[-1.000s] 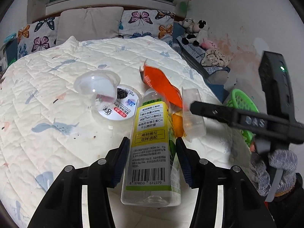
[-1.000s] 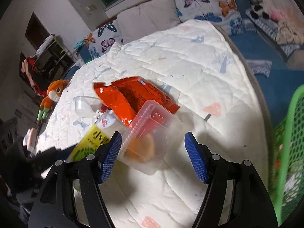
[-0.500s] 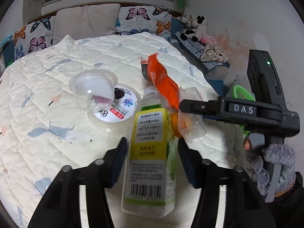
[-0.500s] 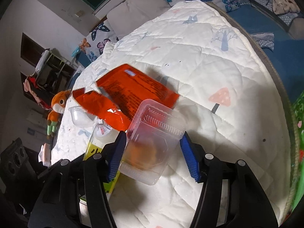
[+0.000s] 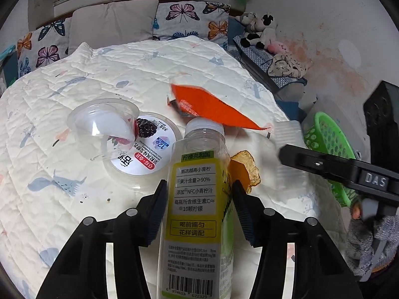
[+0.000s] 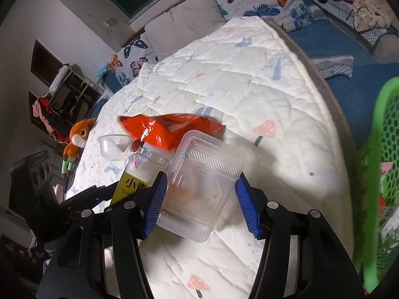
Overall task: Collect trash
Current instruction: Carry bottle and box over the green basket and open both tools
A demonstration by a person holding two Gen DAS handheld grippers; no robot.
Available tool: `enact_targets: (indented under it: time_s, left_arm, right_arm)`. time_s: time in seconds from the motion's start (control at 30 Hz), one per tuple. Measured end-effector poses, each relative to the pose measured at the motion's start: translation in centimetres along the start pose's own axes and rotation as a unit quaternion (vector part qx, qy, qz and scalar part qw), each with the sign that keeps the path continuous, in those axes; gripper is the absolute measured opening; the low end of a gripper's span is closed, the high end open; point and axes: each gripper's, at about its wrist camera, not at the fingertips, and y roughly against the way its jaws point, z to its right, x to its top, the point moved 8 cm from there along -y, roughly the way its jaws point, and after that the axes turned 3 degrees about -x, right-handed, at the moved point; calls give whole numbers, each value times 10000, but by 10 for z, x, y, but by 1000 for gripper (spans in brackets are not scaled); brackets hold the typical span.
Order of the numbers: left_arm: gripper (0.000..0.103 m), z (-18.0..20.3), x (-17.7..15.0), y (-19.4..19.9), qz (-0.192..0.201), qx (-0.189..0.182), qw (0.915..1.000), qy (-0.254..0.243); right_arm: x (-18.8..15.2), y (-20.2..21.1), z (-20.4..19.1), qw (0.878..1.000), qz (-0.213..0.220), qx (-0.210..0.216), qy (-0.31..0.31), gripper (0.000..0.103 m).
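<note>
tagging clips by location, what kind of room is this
Most likely a bedroom: a bed under a white quilt, butterfly-print pillows along its head, and stuffed toys heaped beside it.

Home bedroom, quilted bed [image 5: 174, 64], butterfly pillows [image 5: 192, 20], plush toys [image 5: 259, 31]

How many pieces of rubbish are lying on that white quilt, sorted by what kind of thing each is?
Clear plastic tubs and cups: 3 (small clear plastic cup, round yoghurt tub with berry lid, clear rectangular plastic box)
Yellow-labelled plastic bottle: 1
Orange foil snack wrapper: 1
Orange peel scrap: 1
Total: 6
</note>
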Motion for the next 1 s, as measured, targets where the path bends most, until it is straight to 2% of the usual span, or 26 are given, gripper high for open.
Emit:
enact_targets:
  time_s: [0.33,0.47,0.7,1.0]
  left_arm:
    - [50,20,-9,35,333,-183,9993,5]
    - [50,37,-8,52,495,-315,9982,-93]
    - [50,89,4,56,599,-664,9952,-389]
    - [50,170,26,29,495,-1085,9894,-826]
  right_arm:
    - [-10,44,16,9995,296,-123,59,57]
    - [-13,66,30,9985,462,-297,38,57]
    - [-17,101,77,9941,711,-811,-100,57]
    - [-23,133,152,9813,888,-1678,-325,57]
